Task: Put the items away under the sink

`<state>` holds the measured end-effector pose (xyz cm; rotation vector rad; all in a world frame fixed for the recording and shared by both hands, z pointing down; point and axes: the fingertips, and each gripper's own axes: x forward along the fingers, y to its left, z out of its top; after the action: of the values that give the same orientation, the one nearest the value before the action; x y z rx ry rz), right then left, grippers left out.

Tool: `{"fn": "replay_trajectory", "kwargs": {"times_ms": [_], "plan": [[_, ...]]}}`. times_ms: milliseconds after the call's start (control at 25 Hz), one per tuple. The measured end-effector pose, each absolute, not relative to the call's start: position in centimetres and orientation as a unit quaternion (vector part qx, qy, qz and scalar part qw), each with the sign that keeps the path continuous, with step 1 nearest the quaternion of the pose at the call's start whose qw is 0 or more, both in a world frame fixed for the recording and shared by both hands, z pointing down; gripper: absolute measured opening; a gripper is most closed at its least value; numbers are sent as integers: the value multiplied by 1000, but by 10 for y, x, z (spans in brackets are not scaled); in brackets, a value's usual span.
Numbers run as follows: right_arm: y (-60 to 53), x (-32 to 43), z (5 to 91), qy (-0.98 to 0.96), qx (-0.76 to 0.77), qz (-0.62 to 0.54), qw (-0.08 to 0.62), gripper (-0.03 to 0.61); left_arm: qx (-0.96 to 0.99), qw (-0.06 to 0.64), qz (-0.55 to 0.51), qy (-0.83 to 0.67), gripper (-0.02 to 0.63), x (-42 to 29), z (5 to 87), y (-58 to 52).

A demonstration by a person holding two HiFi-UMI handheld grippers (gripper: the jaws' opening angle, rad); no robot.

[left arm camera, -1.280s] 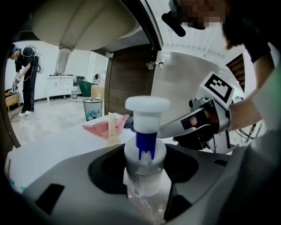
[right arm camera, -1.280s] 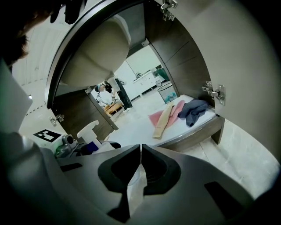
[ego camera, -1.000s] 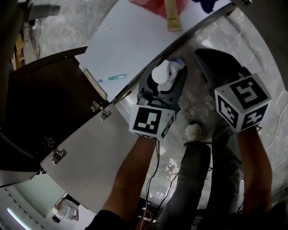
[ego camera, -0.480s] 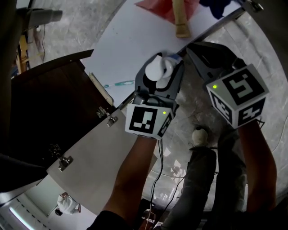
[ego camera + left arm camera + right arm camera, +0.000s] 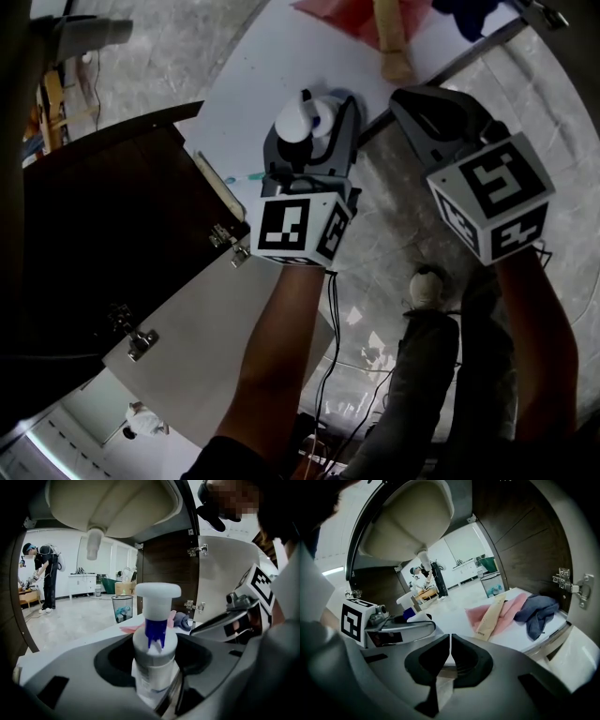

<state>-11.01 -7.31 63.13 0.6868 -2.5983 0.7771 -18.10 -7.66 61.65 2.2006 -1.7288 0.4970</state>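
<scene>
The left hand-held gripper (image 5: 317,129) has its jaws clamped on a pump bottle (image 5: 292,122). The right hand-held gripper (image 5: 450,644) has its jaws pressed together. Both forearms (image 5: 281,356) reach forward side by side.

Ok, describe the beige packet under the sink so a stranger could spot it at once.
Under the sink basin, look at the white cabinet floor. On it lie a pink cloth and a dark blue cloth. The beige packet rests on the pink one, the only long, flat, printed thing there.
</scene>
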Motion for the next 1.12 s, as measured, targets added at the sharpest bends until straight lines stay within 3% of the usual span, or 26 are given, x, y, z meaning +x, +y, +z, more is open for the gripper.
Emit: {"fn": "replay_trajectory", "kwargs": {"times_ms": [800, 1000, 1120], "plan": [[-77, -105, 636, -917, 251, 259, 169, 37, 725, 144, 153, -656, 241, -199, 624, -96], [-75, -104, 636, -917, 251, 262, 168, 37, 723, 137, 151, -659, 326, -199, 624, -104], [-74, -107, 629, -918, 251, 263, 161, 37, 723, 132, 149, -662, 341, -199, 619, -104]]}}
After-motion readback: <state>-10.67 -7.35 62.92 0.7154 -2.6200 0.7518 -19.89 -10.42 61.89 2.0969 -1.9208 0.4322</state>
